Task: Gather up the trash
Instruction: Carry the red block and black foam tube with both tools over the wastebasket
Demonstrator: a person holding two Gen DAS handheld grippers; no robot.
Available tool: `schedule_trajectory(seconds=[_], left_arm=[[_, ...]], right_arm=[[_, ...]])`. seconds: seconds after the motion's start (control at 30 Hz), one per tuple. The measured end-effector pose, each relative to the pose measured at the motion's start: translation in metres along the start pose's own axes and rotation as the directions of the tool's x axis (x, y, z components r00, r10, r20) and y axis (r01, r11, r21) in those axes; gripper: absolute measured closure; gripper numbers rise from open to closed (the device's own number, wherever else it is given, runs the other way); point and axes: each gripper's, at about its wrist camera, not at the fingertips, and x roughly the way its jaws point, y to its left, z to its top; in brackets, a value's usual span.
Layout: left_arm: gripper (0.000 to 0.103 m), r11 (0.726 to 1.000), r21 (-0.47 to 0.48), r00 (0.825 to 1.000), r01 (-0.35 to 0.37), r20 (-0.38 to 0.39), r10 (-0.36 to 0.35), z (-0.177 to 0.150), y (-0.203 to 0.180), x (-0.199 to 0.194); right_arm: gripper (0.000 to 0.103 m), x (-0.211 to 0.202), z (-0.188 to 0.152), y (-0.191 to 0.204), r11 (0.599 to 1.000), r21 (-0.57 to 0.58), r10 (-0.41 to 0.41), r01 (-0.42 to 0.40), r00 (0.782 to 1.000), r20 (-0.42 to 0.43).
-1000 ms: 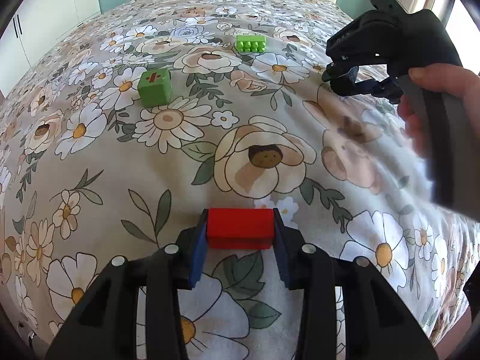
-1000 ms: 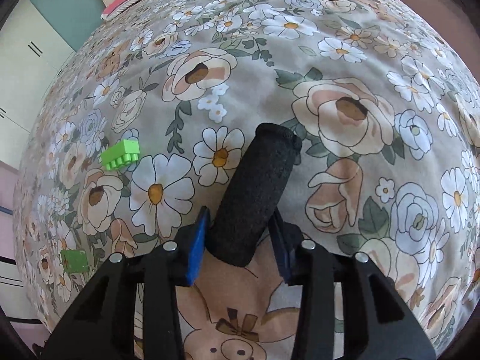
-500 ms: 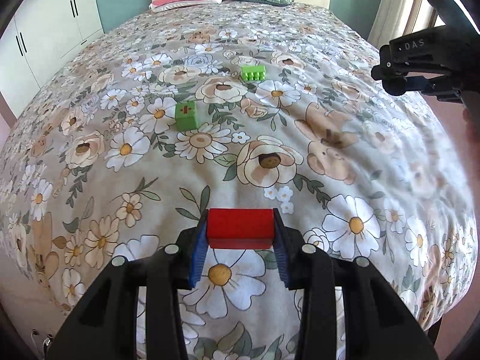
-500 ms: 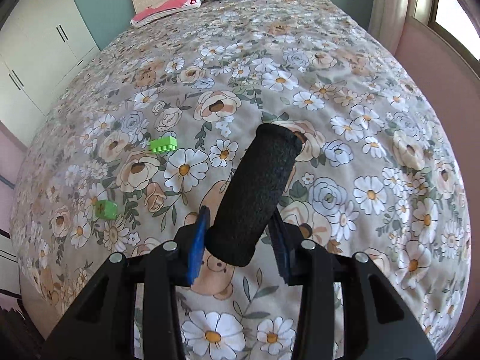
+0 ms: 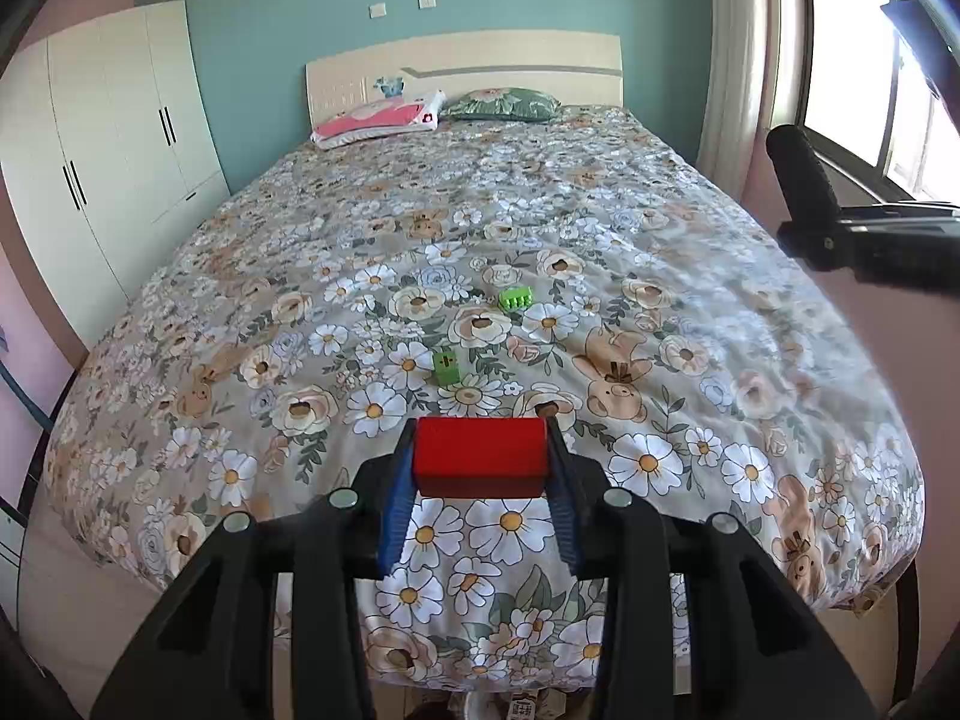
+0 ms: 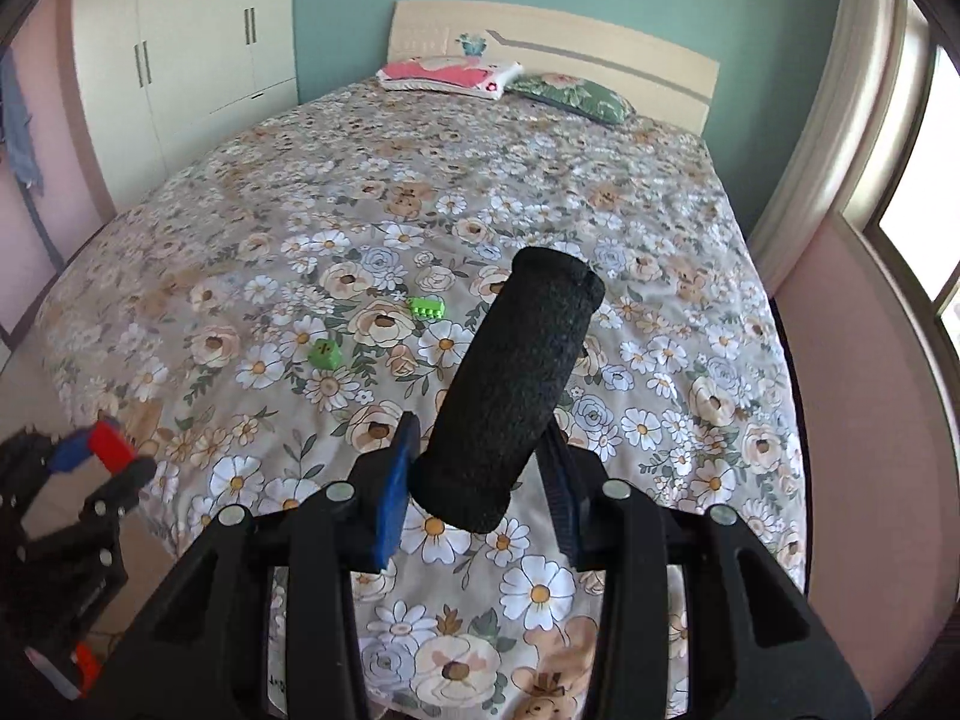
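My left gripper (image 5: pixel 480 462) is shut on a red block (image 5: pixel 479 455), held high above the foot of the bed. My right gripper (image 6: pixel 480 462) is shut on a black foam cylinder (image 6: pixel 513 393) that sticks up and away between the pads. The right wrist view shows the left gripper (image 6: pixel 99 450) with the red block (image 6: pixel 111 443) at the lower left. In the left wrist view the foam cylinder (image 5: pixel 801 180) and right gripper appear at the right edge. A green cube (image 5: pixel 446 367) (image 6: pixel 324 354) and a green studded brick (image 5: pixel 516 299) (image 6: pixel 426 307) lie on the floral bedspread.
The wide bed (image 5: pixel 300 252) has a pink pillow (image 5: pixel 378 120) and a green pillow (image 5: pixel 501 105) at the headboard. White wardrobes (image 5: pixel 114 138) stand to the left, a curtain and window (image 5: pixel 852 54) to the right. Floor shows below the bed's foot.
Both grippers have risen and pulled back from the bedspread with their loads. The whole bed and room have come into view, and the green pieces look smaller.
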Motion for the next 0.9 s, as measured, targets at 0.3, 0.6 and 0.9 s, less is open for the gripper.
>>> schedule_trajectory(seconds=[0.3,0.6,0.9], left_arm=[[0.062,0.996,0.087,0.996,-0.004,0.089,-0.004,-0.001,0.011,-0.087],[0.062,0.979,0.203,0.99,-0.001,0.141,-0.028,-0.017,0.003,-0.147],[0.062,0.957,0.286,0.988,0.048,0.127,-0.088,-0.038,-0.003,-0.172]], right_arm=[[0.062,-0.117,-0.046,0.045,0.977,-0.213,0.001,0.014,0.998,0.069],[0.062,-0.186,-0.098,0.074,0.946,-0.324,0.002,0.028,0.996,0.091],[0.062,-0.214,-0.122,0.093,0.93,-0.367,0.049,-0.01,0.994,0.097]])
